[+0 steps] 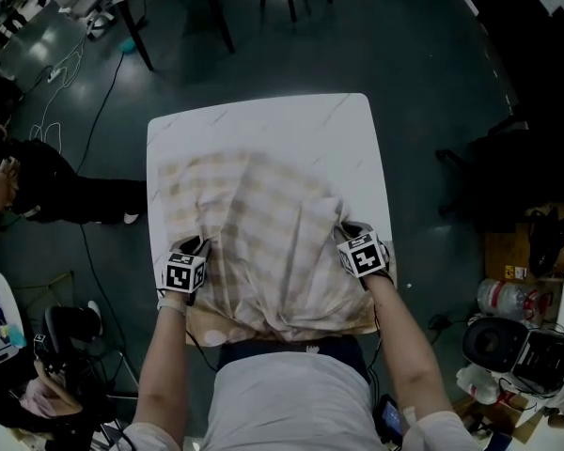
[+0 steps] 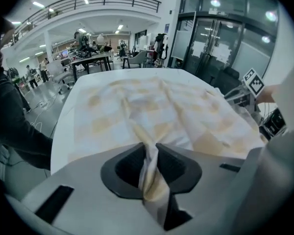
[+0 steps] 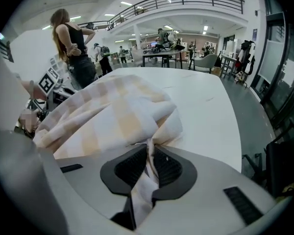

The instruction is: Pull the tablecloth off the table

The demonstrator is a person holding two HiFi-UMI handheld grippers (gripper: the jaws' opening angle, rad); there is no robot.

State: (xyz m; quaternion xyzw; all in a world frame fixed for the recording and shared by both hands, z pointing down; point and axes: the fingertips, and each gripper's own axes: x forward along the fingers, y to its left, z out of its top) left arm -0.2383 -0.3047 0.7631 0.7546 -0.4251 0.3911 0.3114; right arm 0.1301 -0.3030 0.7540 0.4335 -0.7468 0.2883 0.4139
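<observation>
Fig.: two-handed grip on the tablecloth (image 1: 263, 219), head view w/ both gripper views. We are holding the left gripper (image 2: 149, 150) clenched on a pinched fold of the checked cloth; the fold is running up betw. its dark pads and out behind them. We are holding the right gripper (image 3: 150, 151) clenched likewise on a second fold, the fabric bunching into a hump just ahead of its jaws.

Position of the cloth: it is lying ahead of both grippers, spreading away from them over the white table (image 1: 263, 116). It is rumpled into ridges that are converging on the two grip pts. Beyond the cloth's far edge, and to the outer side of each gripper, bare tabletop is showing. Betw. the grippers and behind them, the near hem is sagging over the table's near edge toward us.

Key relation: the cloth's bulk is lying straight ahead along each gripper's pointing line, so we are judging that the pull needs to run backward, opp. to that line. The two grippers are sitting approx. level w/ each other, one at each side of the cloth; neither hand is clearly nearer the far edge. We are therefore expecting an even draw on both sides to be needed, lest the cloth skew. Task status, as judged: grip made, most of the cloth not yet off the table.
</observation>
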